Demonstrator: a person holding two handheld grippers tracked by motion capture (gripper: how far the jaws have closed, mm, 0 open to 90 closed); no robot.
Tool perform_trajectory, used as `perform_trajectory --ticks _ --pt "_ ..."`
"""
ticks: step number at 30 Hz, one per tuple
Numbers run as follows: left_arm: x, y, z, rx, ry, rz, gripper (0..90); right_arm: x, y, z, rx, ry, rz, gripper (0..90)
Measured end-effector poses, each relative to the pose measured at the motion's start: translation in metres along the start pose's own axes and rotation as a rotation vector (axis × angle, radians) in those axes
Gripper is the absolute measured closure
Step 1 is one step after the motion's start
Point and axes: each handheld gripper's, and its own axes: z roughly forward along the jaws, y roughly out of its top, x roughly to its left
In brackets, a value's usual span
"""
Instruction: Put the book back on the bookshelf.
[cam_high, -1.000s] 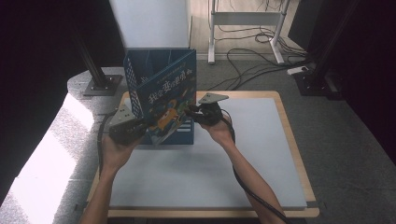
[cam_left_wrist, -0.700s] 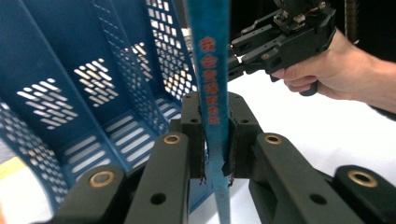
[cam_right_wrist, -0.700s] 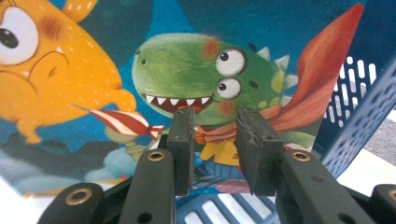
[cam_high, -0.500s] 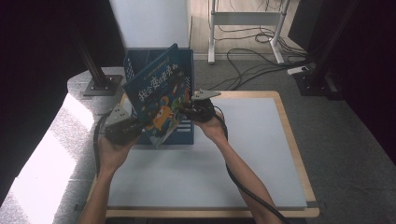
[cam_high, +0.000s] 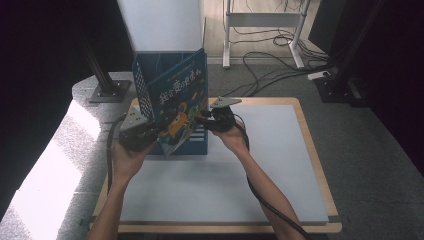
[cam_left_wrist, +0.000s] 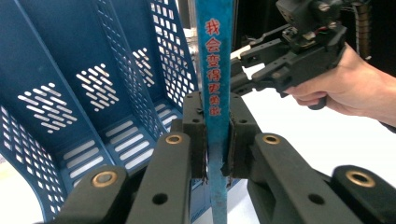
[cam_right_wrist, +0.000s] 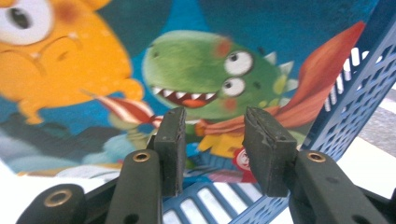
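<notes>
Book spine: red Chinese characters, top to bottom, 我会变得, then smaller ones below, too blurred to read. Book cover: large light Chinese title, same 我会变得 start, last character unclear; small line above unreadable.
</notes>
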Motion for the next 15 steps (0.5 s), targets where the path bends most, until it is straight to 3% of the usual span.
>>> perform_trajectory --ticks 6,15 --pt "0.001 0.001 0.000 0.013 -0.004 0.001 81.4 0.013 -0.006 -0.004 0.022 0.070 0.003 57.1" --pt "0.004 0.004 0.000 0.037 -0.003 -0.004 80.8 0.049 -0.015 0.002 0.076 0.165 -0.012 63.7"
